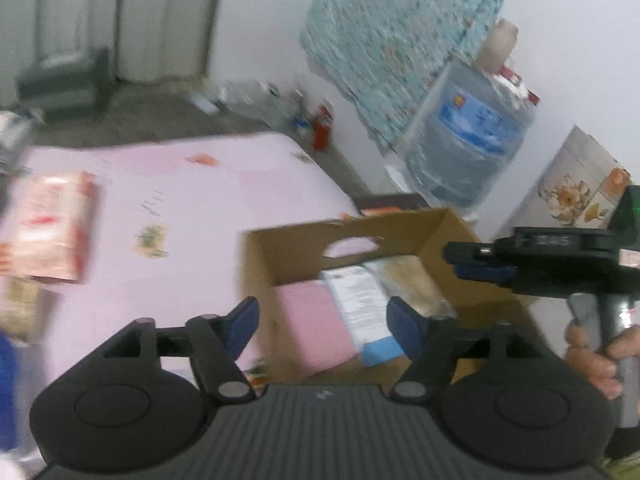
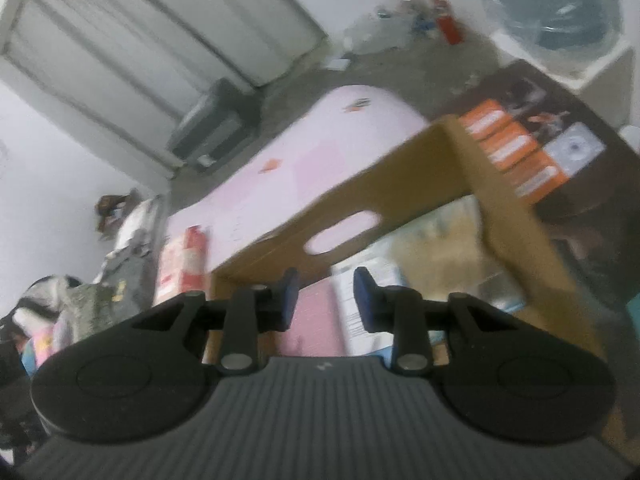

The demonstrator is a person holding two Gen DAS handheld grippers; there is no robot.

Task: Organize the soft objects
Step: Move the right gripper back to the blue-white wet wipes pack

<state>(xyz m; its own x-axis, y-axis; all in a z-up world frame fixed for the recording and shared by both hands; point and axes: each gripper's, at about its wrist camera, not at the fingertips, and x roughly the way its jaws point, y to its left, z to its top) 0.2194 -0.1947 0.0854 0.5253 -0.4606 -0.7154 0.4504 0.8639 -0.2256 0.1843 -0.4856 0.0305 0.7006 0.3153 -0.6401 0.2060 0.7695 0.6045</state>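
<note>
Pink cloth point(image 1: 312, 320) in cardboard box point(image 1: 436, 232), left gripper point(image 1: 322, 320) wide and empty, right gripper point(image 2: 325, 298) narrowly parted, empty — water jug point(image 1: 468, 140) left view only.

Soft even light, heavy motion blur

A brown cardboard box point(image 1: 436, 232) holds a pink pack point(image 1: 316, 320); the tablecloth point(image 1: 192, 208) is pale pink.

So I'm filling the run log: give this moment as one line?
left gripper: open, empty, over box | right gripper: open, empty | box: pink pack, white pack inside | red pack: on table
</note>
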